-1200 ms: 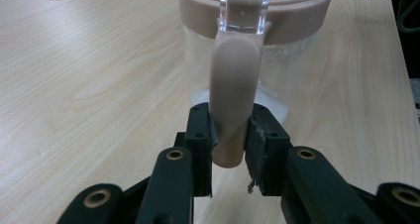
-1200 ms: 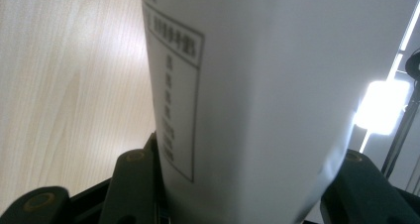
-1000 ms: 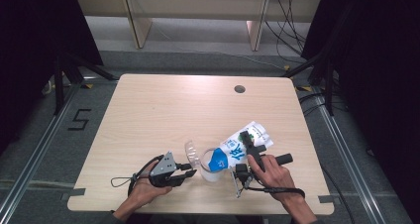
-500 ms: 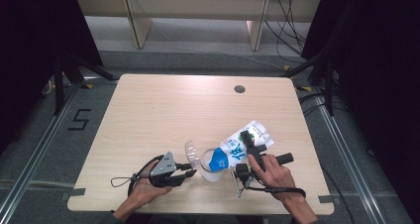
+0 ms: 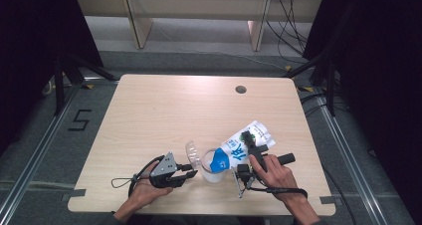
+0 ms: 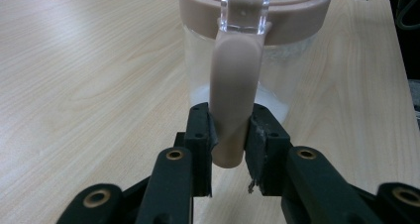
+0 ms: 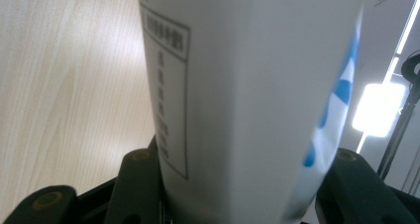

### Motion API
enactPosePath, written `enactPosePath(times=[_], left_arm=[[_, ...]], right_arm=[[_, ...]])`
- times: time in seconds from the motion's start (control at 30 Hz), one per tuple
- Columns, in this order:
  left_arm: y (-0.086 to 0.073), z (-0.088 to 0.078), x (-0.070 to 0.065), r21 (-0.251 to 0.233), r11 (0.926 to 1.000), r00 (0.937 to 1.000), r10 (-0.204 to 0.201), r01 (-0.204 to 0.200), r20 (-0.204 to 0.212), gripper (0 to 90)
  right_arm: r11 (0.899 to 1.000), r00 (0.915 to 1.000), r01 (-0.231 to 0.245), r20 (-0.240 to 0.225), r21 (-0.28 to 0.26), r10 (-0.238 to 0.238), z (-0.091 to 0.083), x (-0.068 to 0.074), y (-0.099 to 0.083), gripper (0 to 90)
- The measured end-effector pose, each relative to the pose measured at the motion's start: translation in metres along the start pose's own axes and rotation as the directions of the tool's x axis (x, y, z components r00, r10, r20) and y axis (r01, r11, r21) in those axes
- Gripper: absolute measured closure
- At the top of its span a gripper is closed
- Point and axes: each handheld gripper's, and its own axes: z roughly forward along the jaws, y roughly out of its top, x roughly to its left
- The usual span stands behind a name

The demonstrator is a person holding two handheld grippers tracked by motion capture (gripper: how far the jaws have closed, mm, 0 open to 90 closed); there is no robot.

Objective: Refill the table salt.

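step: pouring | left gripper clamped on pitcher handle, clear pitcher at table front edge | right gripper jaws clasp tilted refill pouch over its mouth | next: tip further, pitcher steady

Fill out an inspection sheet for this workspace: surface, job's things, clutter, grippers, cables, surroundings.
Surface: light wooden table with a round grommet hole near the far edge.
Job's things: clear jug with a beige rim and handle stands upright near the front edge; white and blue carton is tilted, its top over the jug's mouth.
Clutter: nothing seen.
Grippers: left gripper is clamped on the jug's handle; right gripper is clamped on the carton's body.
Cables: a black cable loops from the left gripper; more cables lie on the floor behind the table.
Surroundings: grey floor, wooden shelf legs beyond the table, black frame posts at both sides.
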Motion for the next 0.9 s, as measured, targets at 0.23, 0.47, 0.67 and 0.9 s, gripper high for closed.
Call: enactPosePath(times=[0.23, 0.47, 0.67, 0.9], left_arm=[[0.0, 0.0, 0.0, 0.0, 1.0, 1.0, -0.001, 0.001, 0.0, 72.7], [0.0002, -0.0005, -0.0002, 0.004, 1.0, 1.0, -0.001, 0.001, -0.006, 72.6], [0.0001, -0.0006, -0.0001, 0.004, 1.0, 1.0, -0.001, 0.001, -0.006, 72.5], [0.0001, -0.0005, -0.0002, 0.003, 1.0, 1.0, -0.002, 0.002, -0.006, 72.4]], right_arm=[[1.0, 0.9997, 0.016, -0.02, 0.011, -0.015, -0.0003, -0.0018, 0.0014, 55.5], [1.0, 0.9995, 0.014, -0.028, 0.006, -0.014, 0.0002, 0.0004, 0.0019, 56.5], [1.0, 0.9996, 0.011, -0.025, -0.003, -0.011, 0.0008, 0.0011, 0.0014, 56.9], [1.0, 0.9996, 0.021, -0.02, -0.012, -0.021, 0.0012, 0.0012, 0.0012, 57.2]])
